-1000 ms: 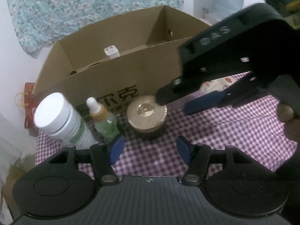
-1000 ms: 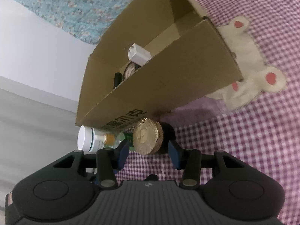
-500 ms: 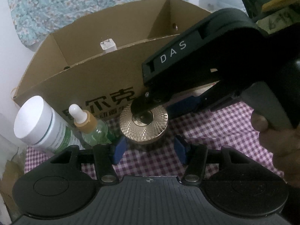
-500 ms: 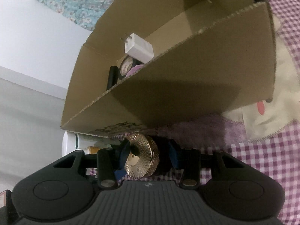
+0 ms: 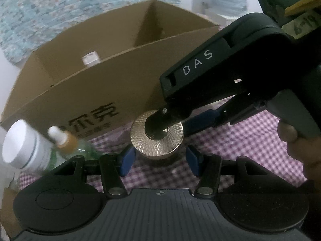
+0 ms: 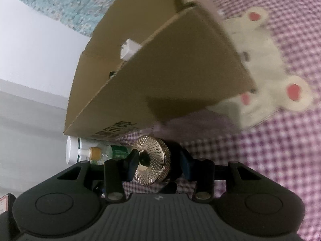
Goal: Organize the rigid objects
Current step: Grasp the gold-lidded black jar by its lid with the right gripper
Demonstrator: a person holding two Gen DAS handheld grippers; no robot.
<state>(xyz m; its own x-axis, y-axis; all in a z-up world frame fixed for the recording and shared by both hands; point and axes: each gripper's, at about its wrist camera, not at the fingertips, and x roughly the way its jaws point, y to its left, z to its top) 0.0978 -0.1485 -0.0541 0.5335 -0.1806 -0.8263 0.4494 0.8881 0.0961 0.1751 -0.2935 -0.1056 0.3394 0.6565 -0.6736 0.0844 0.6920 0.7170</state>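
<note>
A home, likely a bedroom or living corner: a purple gingham cloth point(image 6: 280, 160) covers the counter, a floral fabric point(image 5: 60, 10) hangs on the white wall, a plush toy point(image 6: 266, 74) lies beside a cardboard box point(image 5: 112, 92), with toiletry bottles point(image 5: 26, 146) nearby.

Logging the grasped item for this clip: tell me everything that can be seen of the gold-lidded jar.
The jar is round and squat, with a shiny gold metal-looking lid cut in a fine ridged pattern around a smooth centre disc, over a dark body. It stands on the purple checked cloth just in front of the cardboard box. The right gripper straddles it top to bottom, one finger over the lid's centre. The left gripper brackets it from the near side; contact there is unclear.
</note>
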